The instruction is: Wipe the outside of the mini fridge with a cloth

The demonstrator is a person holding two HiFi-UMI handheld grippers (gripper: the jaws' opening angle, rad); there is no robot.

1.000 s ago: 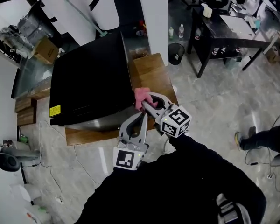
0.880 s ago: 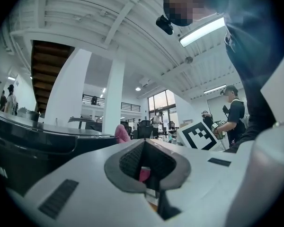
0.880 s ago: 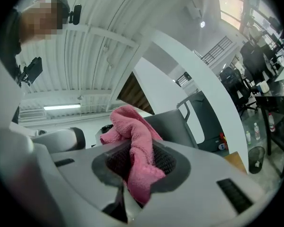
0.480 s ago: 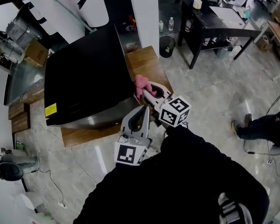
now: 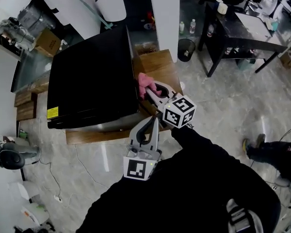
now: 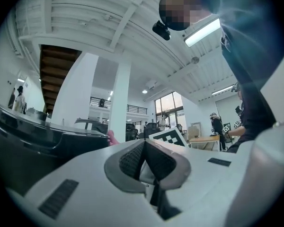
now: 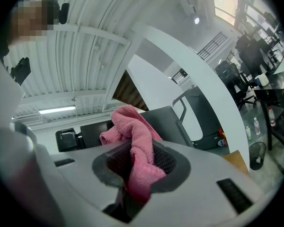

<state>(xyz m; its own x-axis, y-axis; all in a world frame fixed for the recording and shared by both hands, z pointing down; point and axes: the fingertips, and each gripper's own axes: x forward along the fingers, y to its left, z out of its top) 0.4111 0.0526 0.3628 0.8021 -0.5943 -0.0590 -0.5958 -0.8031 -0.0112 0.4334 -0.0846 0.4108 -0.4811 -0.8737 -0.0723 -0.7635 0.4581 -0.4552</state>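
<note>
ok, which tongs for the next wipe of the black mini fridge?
Right. The right tongs grip the pink terry cloth beside the black mini fridge; the left tongs are shut, empty, farther back.

Crumpled pink cloth [image 5: 144, 83] sits at the right edge of the black mini fridge [image 5: 92, 81]

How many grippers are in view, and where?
2. The right gripper, jaws shut on the pink cloth, is at the side of the mini fridge; the left gripper, jaws shut on nothing, is nearer the person.

Pink cloth [image 7: 135, 136], black mini fridge [image 5: 92, 81], grey marbled floor [image 5: 223, 106]
</note>
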